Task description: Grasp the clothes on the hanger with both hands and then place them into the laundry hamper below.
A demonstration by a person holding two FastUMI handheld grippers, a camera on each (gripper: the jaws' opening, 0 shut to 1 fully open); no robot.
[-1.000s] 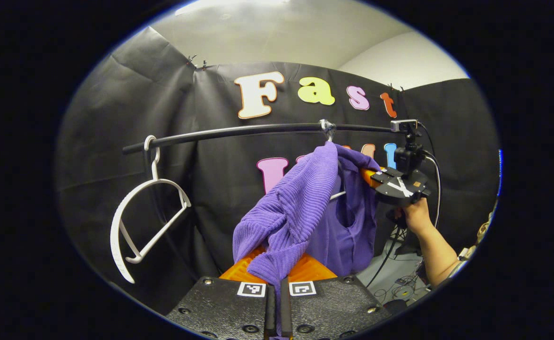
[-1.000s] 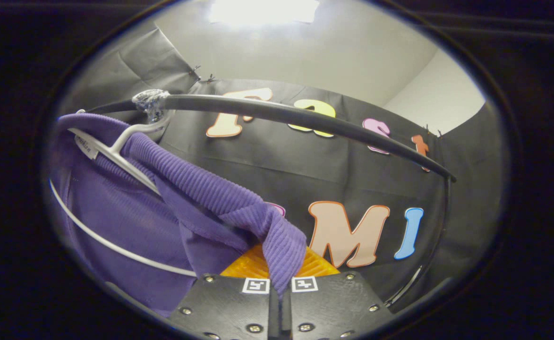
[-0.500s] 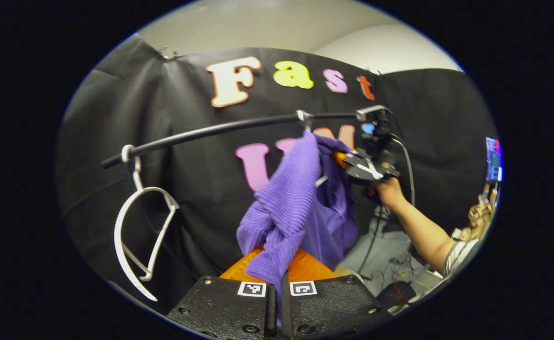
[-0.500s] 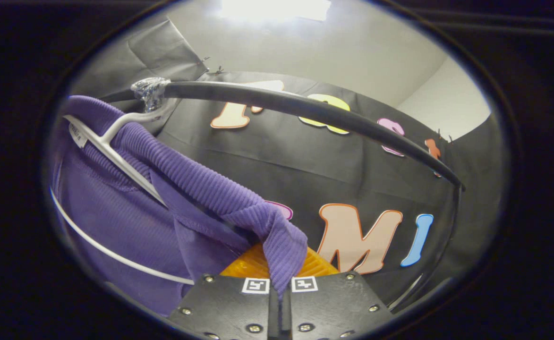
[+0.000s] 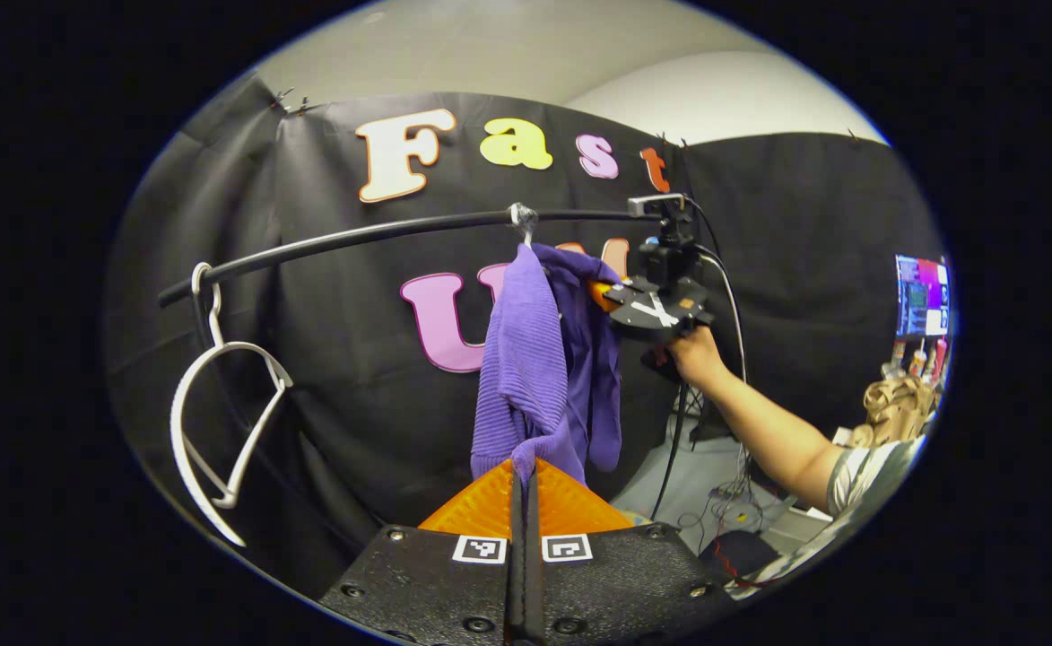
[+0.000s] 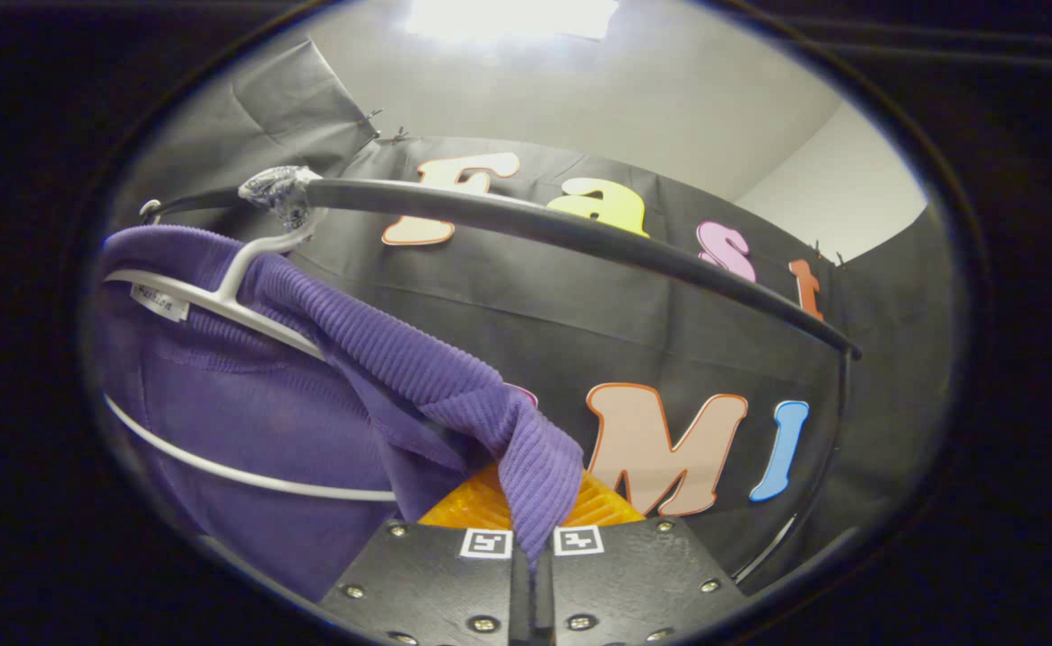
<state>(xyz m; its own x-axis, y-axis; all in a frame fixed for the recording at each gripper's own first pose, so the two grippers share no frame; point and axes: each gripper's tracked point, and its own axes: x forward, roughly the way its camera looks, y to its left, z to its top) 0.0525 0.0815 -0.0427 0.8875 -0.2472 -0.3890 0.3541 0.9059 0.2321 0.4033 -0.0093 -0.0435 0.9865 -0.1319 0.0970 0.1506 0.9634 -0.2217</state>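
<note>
A purple ribbed garment hangs on a white hanger from the black rail. Its lower edge narrows to a point at my left gripper, whose fingers are shut on that tip of cloth. In the left gripper view, my right gripper, held by a hand, sits against the garment's far shoulder just under the rail. In the right gripper view, a fold of the garment runs down from the hanger into my right gripper, which is shut on it.
An empty white hanger dangles from the rail's left end. The person's forearm reaches in from the right. Cables lie on the floor at lower right, and a lit screen stands at the far right.
My left gripper has drawn back, so the garment looks narrower and hangs straighter, with less cloth lying over the fingers. The right gripper keeps its hold and has barely shifted.
</note>
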